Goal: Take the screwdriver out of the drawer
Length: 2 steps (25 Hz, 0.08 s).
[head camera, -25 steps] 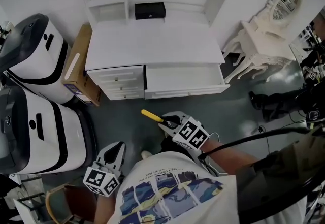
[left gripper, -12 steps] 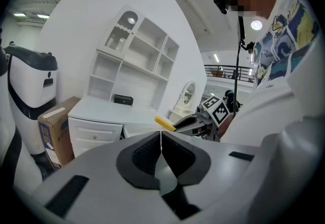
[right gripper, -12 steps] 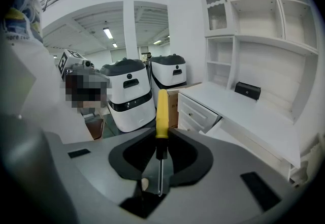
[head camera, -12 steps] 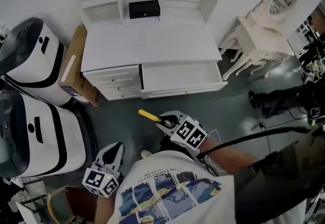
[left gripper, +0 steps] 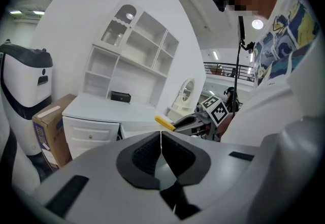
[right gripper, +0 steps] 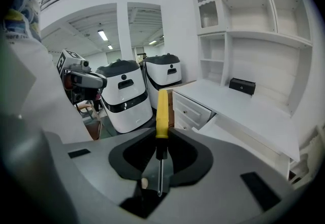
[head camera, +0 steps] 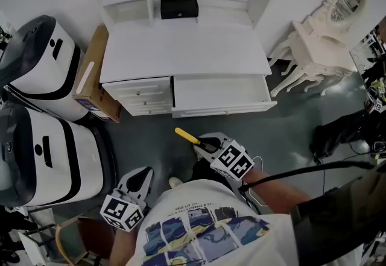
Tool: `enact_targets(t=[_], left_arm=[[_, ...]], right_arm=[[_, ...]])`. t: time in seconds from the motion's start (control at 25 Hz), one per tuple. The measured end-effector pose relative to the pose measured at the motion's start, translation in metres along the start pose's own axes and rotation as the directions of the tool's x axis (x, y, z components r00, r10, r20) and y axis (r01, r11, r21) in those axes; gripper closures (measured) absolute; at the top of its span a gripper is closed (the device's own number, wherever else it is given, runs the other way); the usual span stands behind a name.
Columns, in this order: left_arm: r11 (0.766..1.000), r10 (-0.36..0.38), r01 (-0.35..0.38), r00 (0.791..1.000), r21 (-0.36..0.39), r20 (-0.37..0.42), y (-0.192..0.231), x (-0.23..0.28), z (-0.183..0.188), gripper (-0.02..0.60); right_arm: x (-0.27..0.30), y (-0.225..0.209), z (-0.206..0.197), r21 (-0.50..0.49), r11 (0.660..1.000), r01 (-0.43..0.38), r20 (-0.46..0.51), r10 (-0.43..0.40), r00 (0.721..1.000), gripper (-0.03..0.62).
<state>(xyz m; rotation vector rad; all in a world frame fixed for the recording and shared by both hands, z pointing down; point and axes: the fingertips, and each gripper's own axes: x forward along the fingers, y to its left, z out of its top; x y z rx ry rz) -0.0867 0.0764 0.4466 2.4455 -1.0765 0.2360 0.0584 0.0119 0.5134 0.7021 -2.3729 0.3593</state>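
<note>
My right gripper (head camera: 201,143) is shut on a yellow-handled screwdriver (head camera: 186,136), held over the grey floor in front of the white desk (head camera: 181,50). In the right gripper view the screwdriver (right gripper: 161,121) stands clamped between the pads, handle pointing away, its metal shaft running back toward the camera. The wide drawer (head camera: 222,92) under the desktop stands pulled out. My left gripper (head camera: 140,180) hangs low at the left beside the person's body, jaws shut with nothing between them (left gripper: 161,142). From the left gripper view the screwdriver (left gripper: 165,122) and the right gripper's marker cube (left gripper: 216,110) show ahead.
Two white and black machines (head camera: 42,108) stand at the left, with a cardboard box (head camera: 93,87) against the desk's side. A small black box (head camera: 179,8) sits on the desk's shelf. An ornate white table (head camera: 310,53) with an oval mirror stands at the right. Three small drawers (head camera: 140,97) are shut.
Both grippers have shifted slightly with the person; the screwdriver stays clamped in the right gripper. The view has moved a little relative to the desk.
</note>
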Motion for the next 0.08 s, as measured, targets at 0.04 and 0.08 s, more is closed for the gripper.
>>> enact_targets(t=[0.04, 0.08], left_arm=[[1.0, -0.002, 0.002, 1.0, 0.002, -0.002, 0.0011, 0.0032, 0.0016, 0.566], [1.0, -0.003, 0.003, 1.0, 0.004, -0.003, 0.0023, 0.0065, 0.0032, 0.566]], right_arm=[[-0.0003, -0.0044, -0.0005, 0.003, 1.0, 0.005, -0.001, -0.005, 1.0, 0.5], [-0.0006, -0.0088, -0.0009, 0.006, 1.0, 0.011, -0.001, -0.011, 1.0, 0.5]])
